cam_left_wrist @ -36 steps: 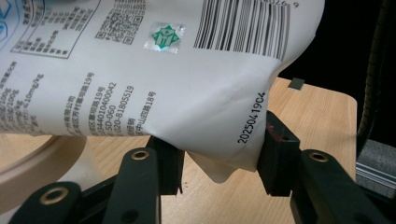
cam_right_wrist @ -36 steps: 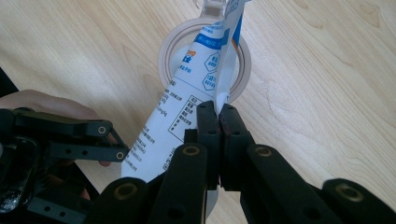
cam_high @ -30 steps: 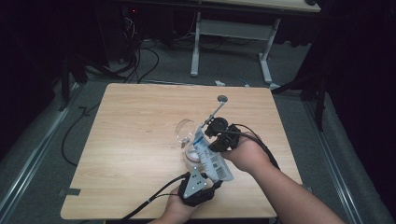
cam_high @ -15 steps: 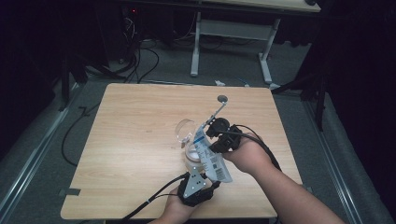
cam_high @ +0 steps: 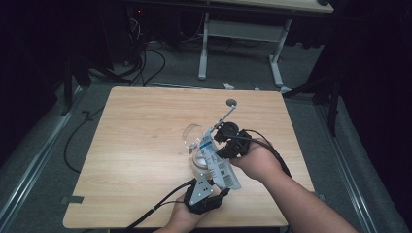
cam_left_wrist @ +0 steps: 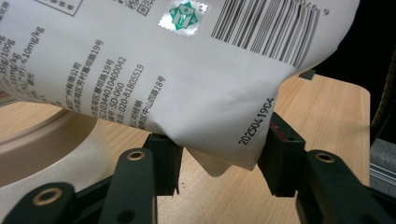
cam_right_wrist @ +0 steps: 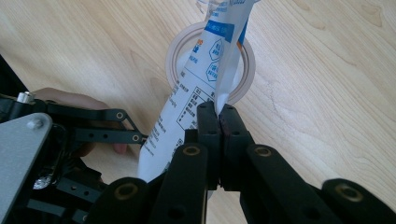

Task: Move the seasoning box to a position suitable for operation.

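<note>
A light wooden table [cam_high: 145, 160] with a pale grain and rounded corners stands on a grey carpeted floor [cam_high: 43, 160]. Just right of its centre rests a round white bowl [cam_high: 199, 158], and touching it at about 10 o'clock lies a clear glass lid [cam_high: 190, 136]. Farther off, at roughly 1 o'clock from the bowl, a small grey disc [cam_high: 231, 103] sits near the far edge. A small dark speck [cam_high: 155, 136] marks the wood at 9 o'clock from the lid.

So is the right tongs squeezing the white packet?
Yes, in the right gripper view the right tongs are pressed shut on the edge of the white packet above the bowl.
</note>
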`<act>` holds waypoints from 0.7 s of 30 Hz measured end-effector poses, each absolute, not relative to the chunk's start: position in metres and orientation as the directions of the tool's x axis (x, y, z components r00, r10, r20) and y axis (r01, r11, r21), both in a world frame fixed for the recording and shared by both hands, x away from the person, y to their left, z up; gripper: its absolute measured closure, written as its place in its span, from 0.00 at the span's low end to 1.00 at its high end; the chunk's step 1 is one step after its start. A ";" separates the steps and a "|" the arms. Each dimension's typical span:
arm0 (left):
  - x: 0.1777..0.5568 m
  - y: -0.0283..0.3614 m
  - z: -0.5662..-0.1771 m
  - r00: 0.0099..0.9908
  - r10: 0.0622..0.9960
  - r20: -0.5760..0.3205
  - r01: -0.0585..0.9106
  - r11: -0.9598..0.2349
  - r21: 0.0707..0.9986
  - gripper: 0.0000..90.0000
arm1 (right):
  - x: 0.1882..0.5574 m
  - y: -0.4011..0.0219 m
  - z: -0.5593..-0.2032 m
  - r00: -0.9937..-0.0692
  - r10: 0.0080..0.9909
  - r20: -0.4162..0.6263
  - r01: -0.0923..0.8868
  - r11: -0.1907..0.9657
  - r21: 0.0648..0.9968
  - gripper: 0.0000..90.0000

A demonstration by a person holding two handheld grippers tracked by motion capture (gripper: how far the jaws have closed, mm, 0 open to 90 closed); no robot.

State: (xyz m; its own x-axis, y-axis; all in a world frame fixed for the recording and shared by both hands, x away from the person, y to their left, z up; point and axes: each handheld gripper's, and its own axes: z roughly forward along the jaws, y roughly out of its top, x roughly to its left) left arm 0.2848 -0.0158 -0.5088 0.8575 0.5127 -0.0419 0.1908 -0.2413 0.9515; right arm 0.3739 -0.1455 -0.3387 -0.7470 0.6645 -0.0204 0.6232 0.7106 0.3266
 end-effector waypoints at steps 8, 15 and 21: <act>0.286 -0.016 -0.512 0.865 0.500 -0.046 0.201 -0.260 0.944 0.55 | 0.374 -0.146 -0.336 -0.743 0.669 -0.017 0.631 0.709 0.316 0.99; 0.287 -0.013 -0.513 0.865 0.500 -0.047 0.205 -0.266 0.942 0.51 | 0.375 -0.146 -0.338 -0.745 0.666 -0.022 0.629 0.713 0.310 0.99; 0.288 -0.007 -0.513 0.862 0.505 -0.052 0.208 -0.259 0.943 0.51 | 0.375 -0.145 -0.339 -0.745 0.666 -0.025 0.630 0.715 0.303 0.99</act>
State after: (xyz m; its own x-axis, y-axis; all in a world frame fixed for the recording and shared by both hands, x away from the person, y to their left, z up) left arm 0.2884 -0.0069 -0.5132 0.8617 0.5047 -0.0517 0.2084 -0.2593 0.9430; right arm 0.3753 -0.1453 -0.3389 -0.7451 0.6664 -0.0249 0.6298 0.7154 0.3026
